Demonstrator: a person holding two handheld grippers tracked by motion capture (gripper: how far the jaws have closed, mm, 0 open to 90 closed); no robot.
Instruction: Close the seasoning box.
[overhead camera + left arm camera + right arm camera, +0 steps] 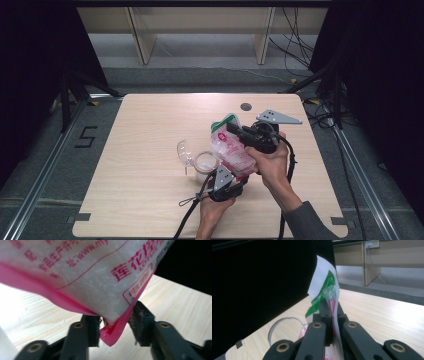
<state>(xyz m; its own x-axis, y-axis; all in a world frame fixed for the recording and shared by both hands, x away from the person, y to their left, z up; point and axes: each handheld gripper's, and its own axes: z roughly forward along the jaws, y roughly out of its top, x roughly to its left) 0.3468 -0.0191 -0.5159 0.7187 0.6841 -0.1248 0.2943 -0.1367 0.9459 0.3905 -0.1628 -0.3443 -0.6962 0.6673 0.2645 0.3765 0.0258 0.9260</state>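
a person is working at a pale wooden table (150, 210) with a two-jaw gripper in each hand, and both grippers are meeting at a plastic bag (231, 147) of white grains with pink and red print and a green and white top. the bag is hanging above the table's right half, nearer the near edge than the far one, tilted so its green top is pointing toward the far edge.

the right gripper (239, 131) is clamping the bag's upper part. in the right gripper view its jaws are standing pressed together on the thin film (333, 315), with the green and white top sticking up past them.

the left gripper (231, 179) is sitting under the bag's lower end, close to the near edge. in the left gripper view the bag's pink bottom corner (113, 333) is hanging down between the two jaws. the jaws are standing apart; the left pad is just beside or touching the film, the right pad is clear of it, so this gripper is not pinching the bag.

a clear glass cup (186, 154) is lying on its side just left of the bag, near the middle of the table, and a pale round ring-shaped thing (205, 162) is resting between the cup and the bag.
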